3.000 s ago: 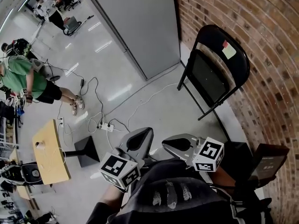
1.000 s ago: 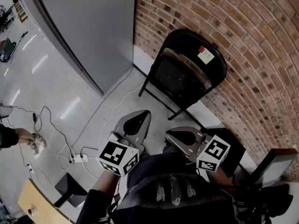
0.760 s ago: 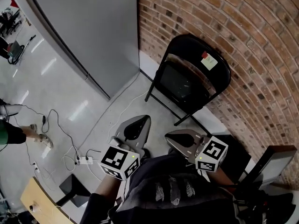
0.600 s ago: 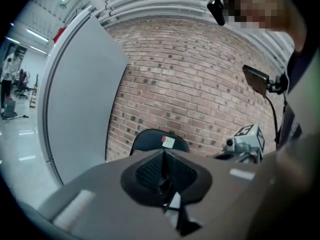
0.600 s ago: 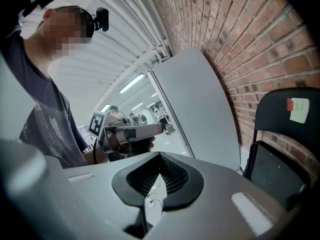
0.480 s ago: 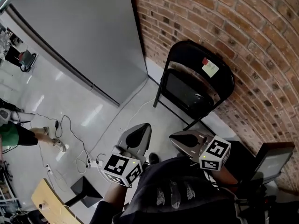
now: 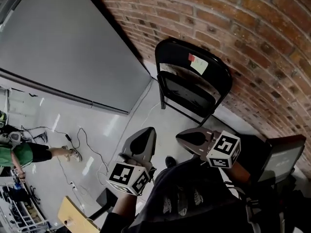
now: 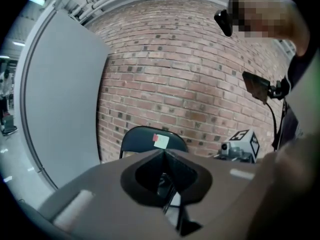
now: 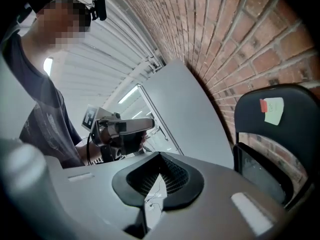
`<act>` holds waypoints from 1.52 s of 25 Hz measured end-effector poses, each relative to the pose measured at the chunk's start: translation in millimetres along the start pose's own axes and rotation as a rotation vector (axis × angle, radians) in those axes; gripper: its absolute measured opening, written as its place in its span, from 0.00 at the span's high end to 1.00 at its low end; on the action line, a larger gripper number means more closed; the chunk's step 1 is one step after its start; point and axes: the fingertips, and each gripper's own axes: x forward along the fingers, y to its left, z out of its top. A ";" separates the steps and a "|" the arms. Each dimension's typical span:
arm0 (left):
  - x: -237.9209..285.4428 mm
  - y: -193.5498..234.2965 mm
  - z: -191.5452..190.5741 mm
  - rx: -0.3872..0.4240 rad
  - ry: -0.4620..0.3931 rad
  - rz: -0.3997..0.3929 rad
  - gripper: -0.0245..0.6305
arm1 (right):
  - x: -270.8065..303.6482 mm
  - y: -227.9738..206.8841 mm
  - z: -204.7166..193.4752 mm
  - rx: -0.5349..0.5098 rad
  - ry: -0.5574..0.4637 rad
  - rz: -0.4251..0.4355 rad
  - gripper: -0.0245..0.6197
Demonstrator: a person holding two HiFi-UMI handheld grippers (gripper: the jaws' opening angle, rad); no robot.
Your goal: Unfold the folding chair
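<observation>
A black folding chair (image 7: 194, 81) leans folded against the brick wall (image 7: 252, 28), with a white and red label (image 7: 197, 64) on its backrest. Both grippers hover short of it, above the floor, touching nothing. My left gripper (image 7: 148, 131) is shut and empty, and points toward the chair's lower left. My right gripper (image 7: 181, 136) is also shut and empty, below the chair's front legs. In the left gripper view the chair's backrest (image 8: 150, 138) rises just beyond the shut jaws. The right gripper view shows the chair (image 9: 280, 129) at the right edge.
A grey partition panel (image 7: 63, 57) stands left of the chair. Cables (image 7: 80, 140) trail over the glossy floor. A wooden table (image 7: 73, 217) sits at the lower left. A person in green (image 7: 19, 154) is at the far left. A dark screen-like object (image 7: 279, 154) stands at the right.
The head view has swung and the chair now sits nearer and more central. Both grippers have travelled toward it, staying shut and side by side.
</observation>
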 end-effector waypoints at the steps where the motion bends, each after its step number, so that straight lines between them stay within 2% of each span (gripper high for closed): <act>1: 9.2 -6.9 0.0 0.014 0.012 -0.008 0.96 | -9.1 -8.5 1.1 -0.001 -0.007 -0.014 0.96; 4: 38.3 -27.7 1.5 0.075 0.044 -0.032 0.96 | -37.3 -38.9 3.6 0.001 -0.030 -0.073 0.96; 7: 69.0 -46.1 0.3 0.098 0.079 -0.052 0.96 | -67.4 -76.2 5.8 0.019 -0.062 -0.143 0.96; 11: 118.6 -63.4 -11.7 0.092 0.129 -0.070 0.96 | -109.9 -140.4 3.3 0.040 -0.068 -0.275 0.96; 17: 180.3 -70.7 -41.2 0.039 0.247 -0.109 0.96 | -159.1 -228.1 -8.4 0.053 -0.055 -0.551 0.96; 19: 199.7 -71.9 -51.3 0.020 0.286 -0.121 0.96 | -168.7 -248.6 -12.8 0.044 -0.032 -0.618 0.96; 21: 219.9 -70.1 -62.5 -0.001 0.323 -0.123 0.96 | -174.7 -262.9 -15.0 0.046 -0.018 -0.659 0.79; 25: 254.1 -57.0 -97.8 -0.080 0.413 -0.094 0.96 | -177.2 -280.5 -23.6 0.042 0.023 -0.724 0.65; 26: 261.6 -52.9 -109.4 -0.109 0.438 -0.090 0.93 | -177.8 -284.5 -26.5 0.037 0.037 -0.741 0.62; 28: 278.2 -43.7 -131.2 -0.173 0.485 -0.086 0.72 | -177.8 -293.8 -27.2 0.023 0.052 -0.768 0.58; 32: 309.5 -25.3 -164.7 -0.335 0.562 -0.071 0.44 | -166.4 -308.9 -27.7 -0.005 0.063 -0.783 0.58; 38: 347.5 -9.8 -189.2 -0.453 0.611 -0.018 0.38 | -155.6 -320.5 -25.5 -0.034 0.074 -0.788 0.57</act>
